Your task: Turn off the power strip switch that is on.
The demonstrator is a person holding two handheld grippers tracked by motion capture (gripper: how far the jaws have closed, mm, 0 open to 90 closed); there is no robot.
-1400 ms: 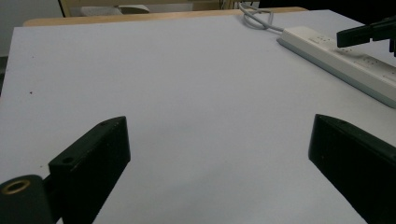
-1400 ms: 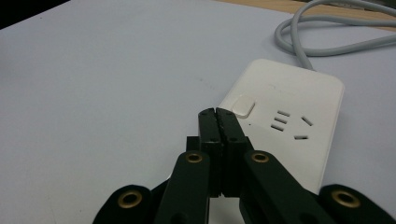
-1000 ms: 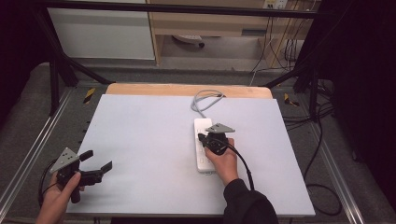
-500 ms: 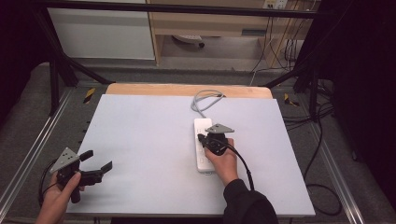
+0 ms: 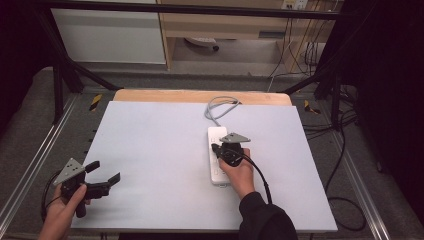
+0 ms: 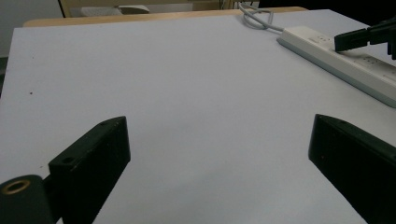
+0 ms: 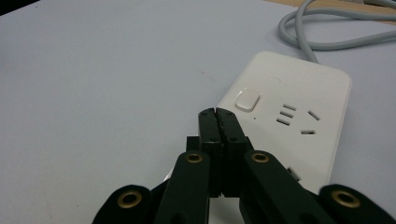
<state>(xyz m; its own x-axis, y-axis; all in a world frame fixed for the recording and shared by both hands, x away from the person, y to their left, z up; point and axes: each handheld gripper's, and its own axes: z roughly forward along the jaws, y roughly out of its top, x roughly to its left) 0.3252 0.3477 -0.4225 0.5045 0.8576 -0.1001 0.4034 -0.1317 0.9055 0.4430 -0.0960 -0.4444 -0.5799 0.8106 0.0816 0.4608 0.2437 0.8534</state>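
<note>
Switch (image 7: pixel 246 101) of power strip (image 7: pixel 299 135) just beyond right gripper (image 7: pixel 217 113) fingers, pressed together, holding nothing

No lettering, brand, number or sign can be read anywhere, not even on the white power strip (image 7: pixel 289 121).

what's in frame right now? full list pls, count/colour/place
power strip: 1, white, right of centre on the table, under the right tool
switch: 1, white, on the power strip just beyond the shut tool tips
cord: 1, grey, looped at the table's far edge
table: 1, pale grey top with a wooden far edge
right tool: 1, black, jaws shut, over the power strip
left tool: 1, black, jaws open, near left corner
hands: 2, one on each tool
</note>
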